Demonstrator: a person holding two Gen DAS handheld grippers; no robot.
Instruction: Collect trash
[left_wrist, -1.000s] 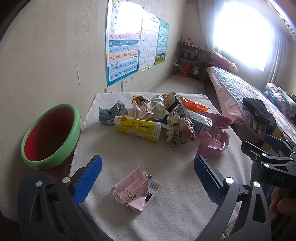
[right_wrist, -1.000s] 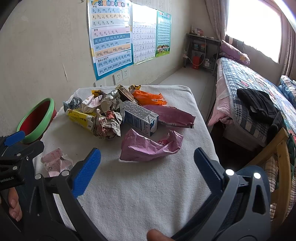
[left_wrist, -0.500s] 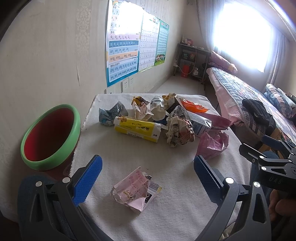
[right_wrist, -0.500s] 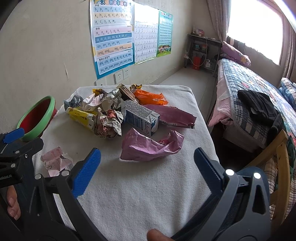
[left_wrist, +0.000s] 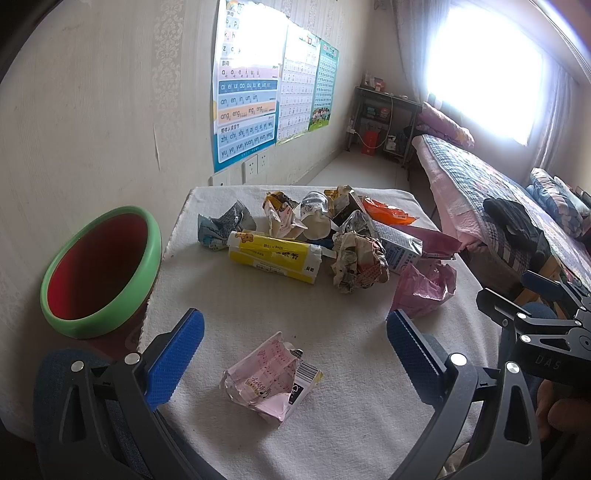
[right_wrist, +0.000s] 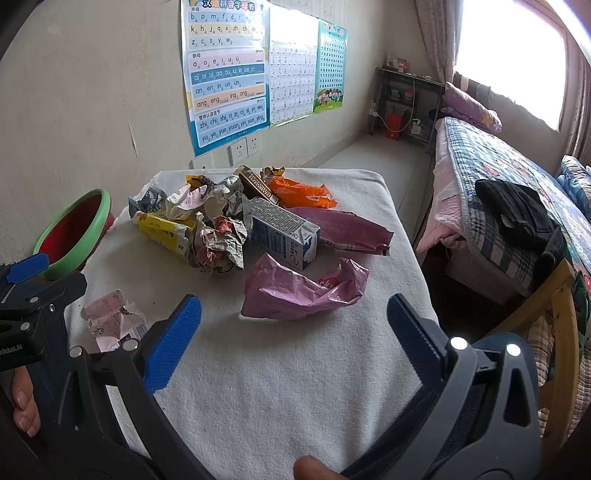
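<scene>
A heap of trash lies on the white-clothed table (left_wrist: 258, 317): a yellow packet (left_wrist: 275, 256), a crumpled printed wrapper (left_wrist: 358, 262), a blue-and-white carton (right_wrist: 284, 232), an orange wrapper (right_wrist: 301, 192) and a pink plastic bag (right_wrist: 303, 290). Nearer, alone, lies a crumpled pink wrapper (left_wrist: 271, 376) (right_wrist: 110, 317). My left gripper (left_wrist: 295, 343) stands open just above and around that pink wrapper, touching nothing. My right gripper (right_wrist: 293, 332) is open too, hovering short of the pink bag. A red bin with a green rim (left_wrist: 99, 269) (right_wrist: 75, 229) stands at the table's left edge.
A wall with posters (left_wrist: 245, 85) runs along the left and back. A bed (right_wrist: 517, 192) with dark clothing on it fills the right side, and a wooden chair frame (right_wrist: 561, 325) stands by the table's right edge. A shelf (right_wrist: 406, 99) is at the far end.
Both grippers have crept slightly forward toward the trash. Both stay open and nothing on the table has moved.
</scene>
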